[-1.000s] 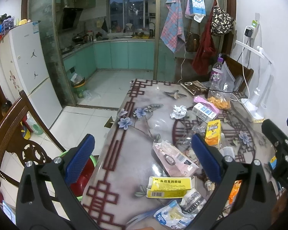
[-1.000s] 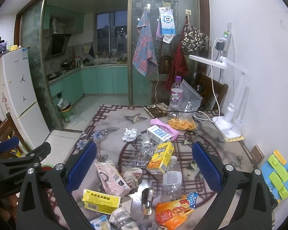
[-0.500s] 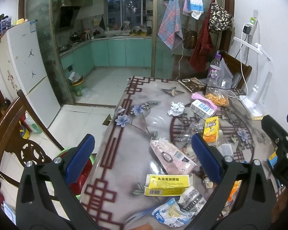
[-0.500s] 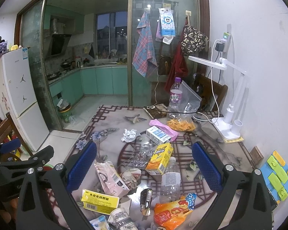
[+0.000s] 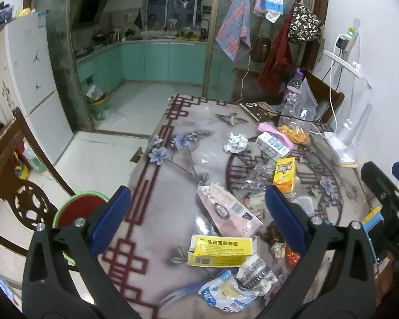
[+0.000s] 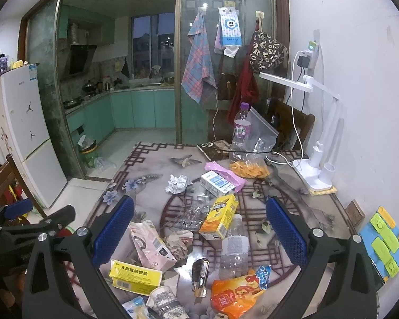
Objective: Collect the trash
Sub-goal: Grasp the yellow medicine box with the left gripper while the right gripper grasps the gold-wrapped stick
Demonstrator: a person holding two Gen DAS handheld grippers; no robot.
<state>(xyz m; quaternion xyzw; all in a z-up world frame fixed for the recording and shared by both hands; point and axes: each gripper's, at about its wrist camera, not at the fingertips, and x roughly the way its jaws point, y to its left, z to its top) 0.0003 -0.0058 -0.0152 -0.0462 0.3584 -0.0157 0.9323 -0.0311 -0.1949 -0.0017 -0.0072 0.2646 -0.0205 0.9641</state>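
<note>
Not much changed in the last sec tbh, left tool (image 5: 196, 215) dipped a bit closer to the desk (image 5: 170, 186), both it & right tool (image 6: 199, 228) wide open w/ nothing held, trash like the yellow box (image 5: 220, 248) at 6 o'clock untouched, so collecting hasn't started imo.

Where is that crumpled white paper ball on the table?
The crumpled paper ball lies mid-table in both wrist views, just left of the blue-and-white carton, beyond the yellow juice box.

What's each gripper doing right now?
Left gripper: open, holding nothing.
Right gripper: open, holding nothing.
</note>
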